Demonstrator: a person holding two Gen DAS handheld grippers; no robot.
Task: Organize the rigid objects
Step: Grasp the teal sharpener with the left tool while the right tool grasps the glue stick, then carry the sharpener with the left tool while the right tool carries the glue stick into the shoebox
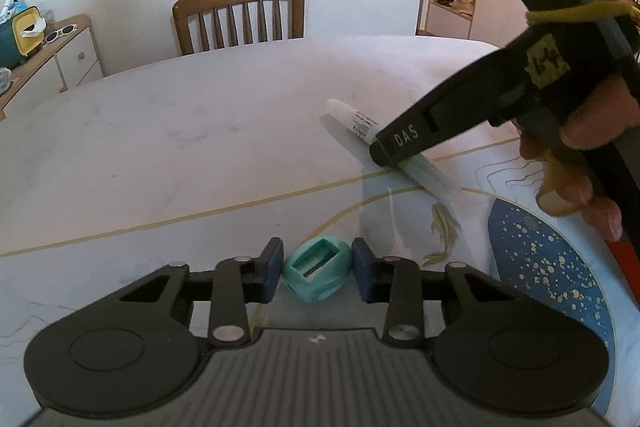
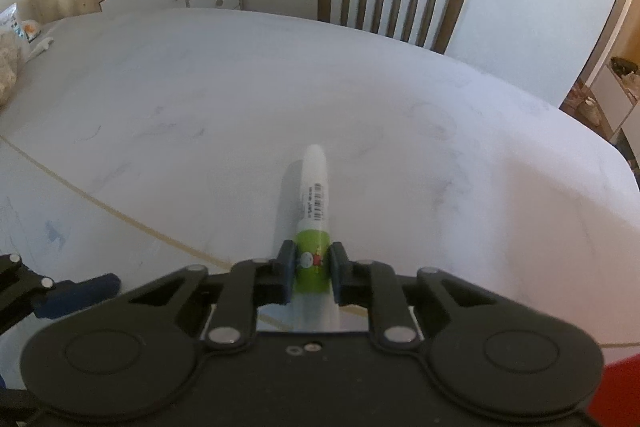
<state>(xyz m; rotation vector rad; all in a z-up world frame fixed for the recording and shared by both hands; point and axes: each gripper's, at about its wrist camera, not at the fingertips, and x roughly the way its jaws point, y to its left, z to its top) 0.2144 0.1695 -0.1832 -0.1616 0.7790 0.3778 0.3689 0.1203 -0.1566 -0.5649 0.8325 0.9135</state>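
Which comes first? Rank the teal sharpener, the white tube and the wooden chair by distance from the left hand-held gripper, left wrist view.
1. Teal sharpener, between the left hand-held gripper pads.
2. White tube, ahead to the right, on the table.
3. Wooden chair, behind the table's far edge.

I see a teal sharpener (image 1: 318, 273) low in frame, a white tube (image 2: 316, 211) with green band and barcode at centre, a blue gold-speckled mat (image 1: 552, 267) lower right, a brown slatted chair (image 1: 240, 15) up top, my black grippers' blue pads (image 1: 274, 269)

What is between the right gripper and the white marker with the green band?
Nothing visible: the right gripper already has its fingers pressed against the green band of the white marker, lying on the table.
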